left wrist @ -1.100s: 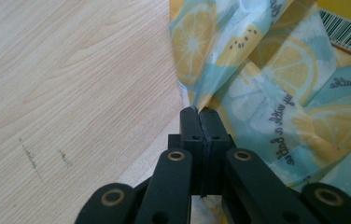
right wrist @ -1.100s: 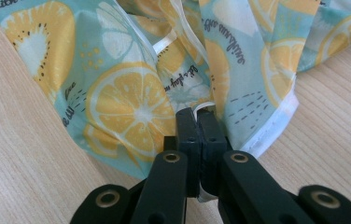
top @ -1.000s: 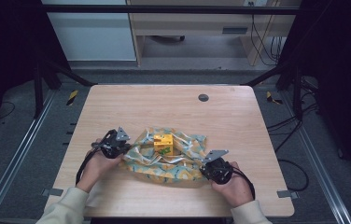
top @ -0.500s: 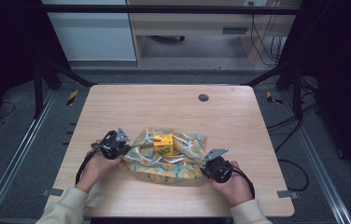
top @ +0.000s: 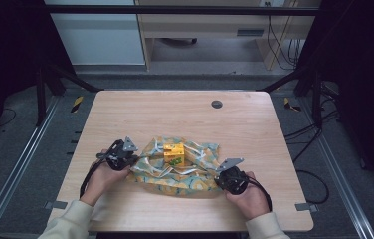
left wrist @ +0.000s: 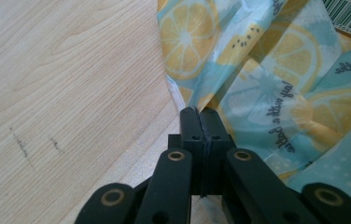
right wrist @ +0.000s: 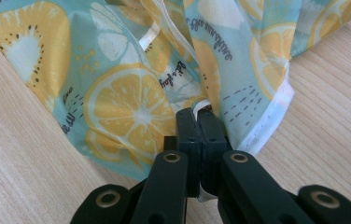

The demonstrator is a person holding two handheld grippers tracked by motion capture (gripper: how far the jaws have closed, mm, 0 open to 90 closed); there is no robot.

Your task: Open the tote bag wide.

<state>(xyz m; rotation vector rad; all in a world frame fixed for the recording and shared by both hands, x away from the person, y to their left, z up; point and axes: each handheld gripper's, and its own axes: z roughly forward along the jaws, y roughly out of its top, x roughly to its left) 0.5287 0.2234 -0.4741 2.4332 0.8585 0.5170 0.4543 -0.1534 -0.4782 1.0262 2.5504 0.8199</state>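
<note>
Left tongs [top: 134, 158] are clamping the cloth [top: 175, 177] at its 9 o'clock edge. Right tongs [top: 221, 175] are pinching its 4 o'clock corner. A yellow box [top: 174, 153] is sitting on the cloth, on the tabletop [top: 175, 114].

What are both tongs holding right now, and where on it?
Left tongs pinch the lemon-print cloth at its left edge; right tongs pinch its right hem.

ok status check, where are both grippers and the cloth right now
Left gripper shut on the cloth, left edge. Right gripper shut on its right edge. Yellow box sits on the cloth. Nothing in the way.
</note>
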